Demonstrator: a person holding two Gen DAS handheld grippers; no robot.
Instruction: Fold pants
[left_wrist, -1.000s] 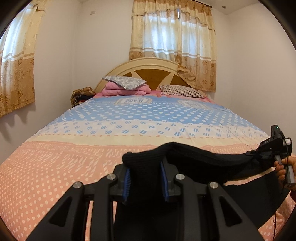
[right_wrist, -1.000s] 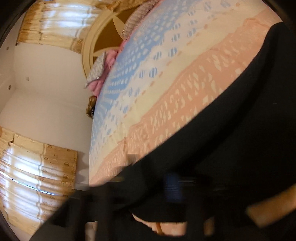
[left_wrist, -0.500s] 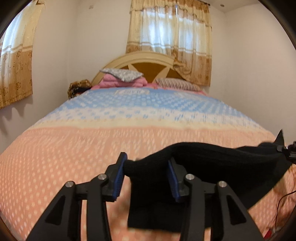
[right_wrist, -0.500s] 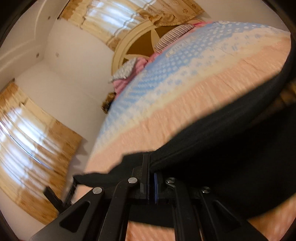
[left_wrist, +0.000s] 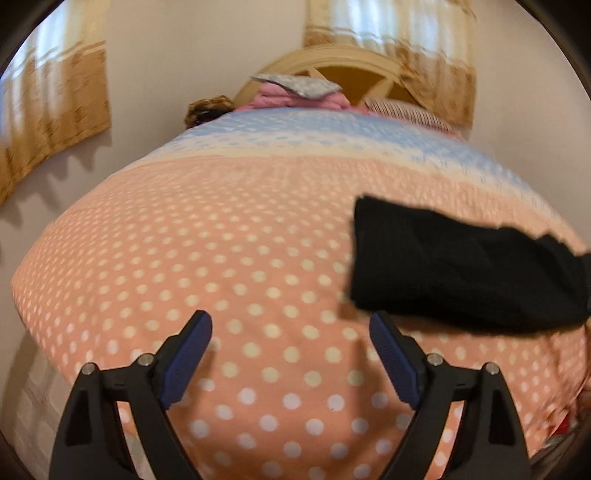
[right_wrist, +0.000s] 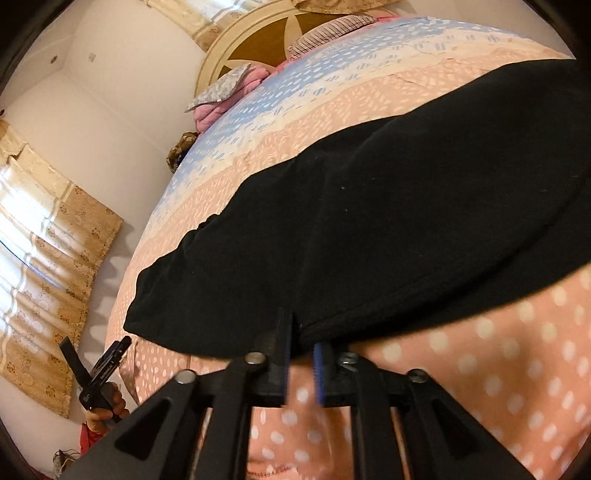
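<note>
The black pants (left_wrist: 461, 266) lie folded flat on the pink dotted bed sheet (left_wrist: 229, 266), to the right of my left gripper (left_wrist: 290, 321). That gripper's jaws are opening and stand wide, with only sheet between the blue pads (left_wrist: 186, 356). In the right wrist view the pants (right_wrist: 369, 221) fill the middle. My right gripper (right_wrist: 303, 332) is at their near hem, and its jaws are opening by a narrow gap. The hem lies at the tips, and the pads do not press on it. A hand (right_wrist: 110, 402) holds the left gripper (right_wrist: 98, 350) at the bed's edge.
Folded pink bedding (left_wrist: 295, 98) with a grey pillow on top and a striped pillow (left_wrist: 406, 110) lie by the headboard (left_wrist: 332, 62). Curtains (left_wrist: 55, 103) hang on the left wall and behind the bed. The bed's near edge drops off at lower left.
My left gripper let go of the pants, opened wide and moved left and down. The pants dropped flat onto the sheet. My right gripper rolled and its jaws parted slightly.
</note>
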